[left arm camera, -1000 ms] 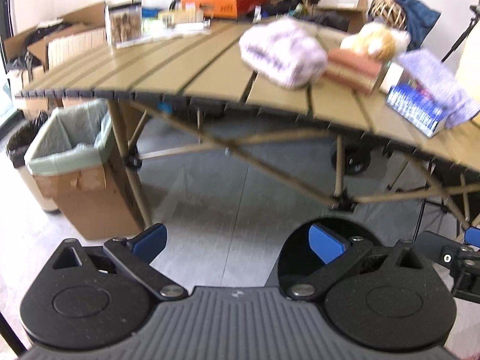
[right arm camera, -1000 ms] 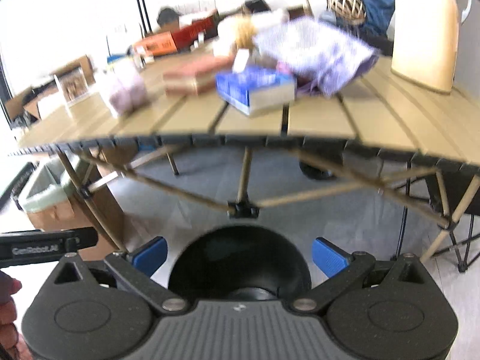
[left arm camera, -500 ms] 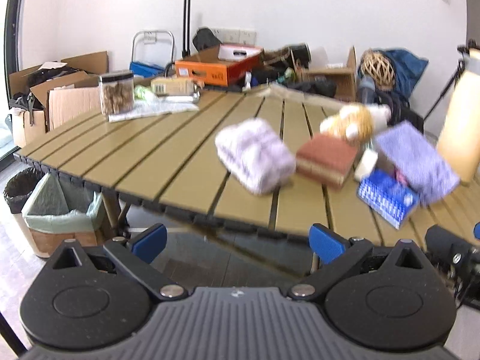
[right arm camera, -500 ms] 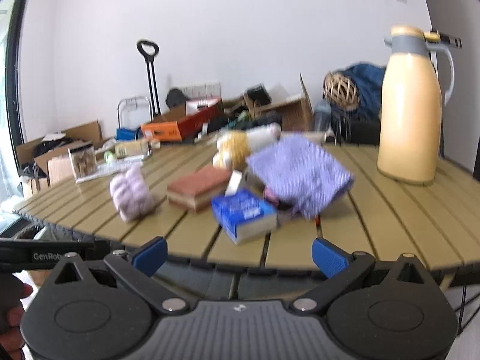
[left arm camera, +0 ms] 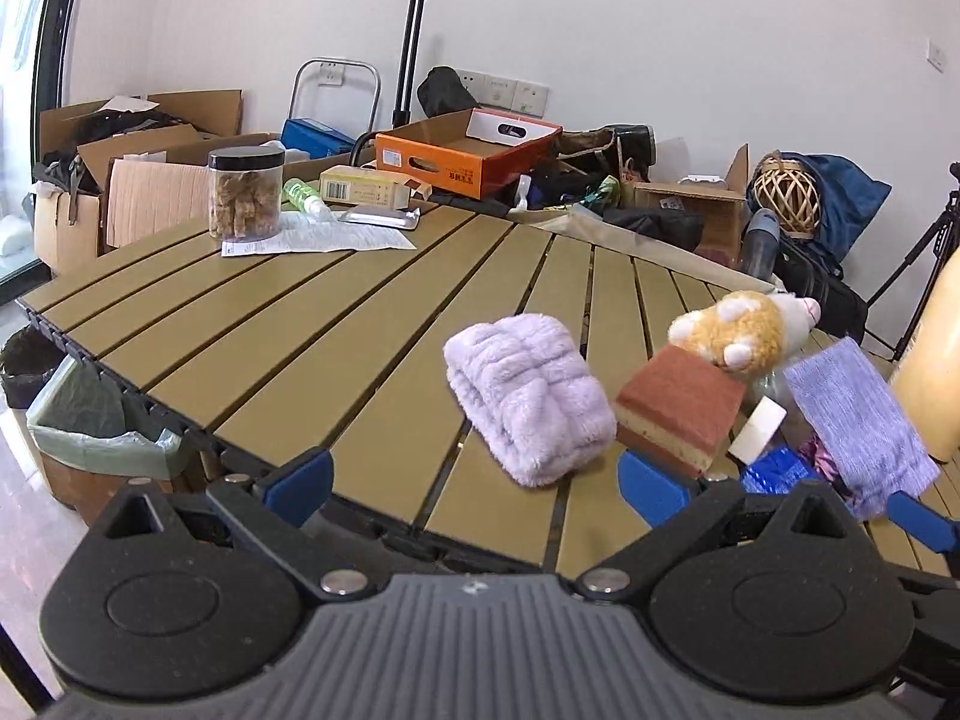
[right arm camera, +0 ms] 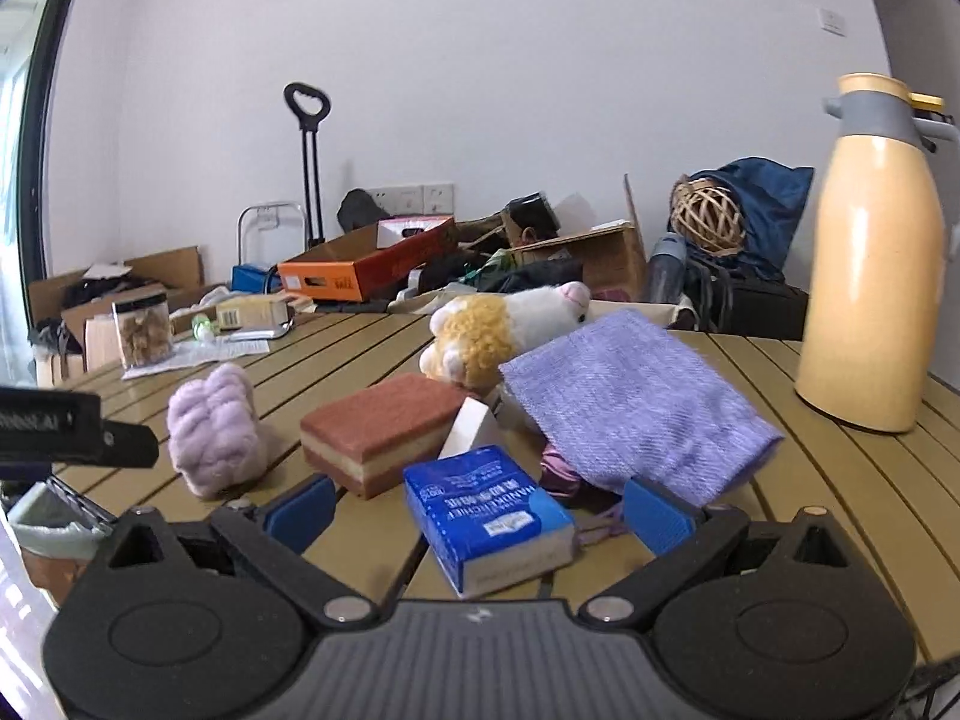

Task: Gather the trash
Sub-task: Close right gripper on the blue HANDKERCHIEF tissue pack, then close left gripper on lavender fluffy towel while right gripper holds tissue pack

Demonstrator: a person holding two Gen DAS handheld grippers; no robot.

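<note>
On the slatted table (left arm camera: pixel 312 324) lie a lilac fluffy towel (left arm camera: pixel 531 396), a red-brown sponge block (left arm camera: pixel 678 411), a plush toy (left arm camera: pixel 735 330), a purple cloth (left arm camera: pixel 852 420) and a blue tissue pack (right arm camera: pixel 486 507). My left gripper (left arm camera: pixel 474 483) is open and empty at the table's near edge, just before the towel. My right gripper (right arm camera: pixel 477 510) is open, its fingers either side of the tissue pack, not closed on it. A lined trash box (left arm camera: pixel 90 426) stands on the floor at the left, below the table.
A jar (left arm camera: pixel 246 195), a paper sheet (left arm camera: pixel 312 237), a small carton (left arm camera: pixel 366 186) and a foil pack lie at the table's far left. A yellow thermos (right arm camera: pixel 873 300) stands at the right. Boxes, bags and a trolley crowd the wall behind.
Both grippers rose from below the table's edge to above its top and came closer to the items. The tissue pack now sits between the right gripper's fingers.
</note>
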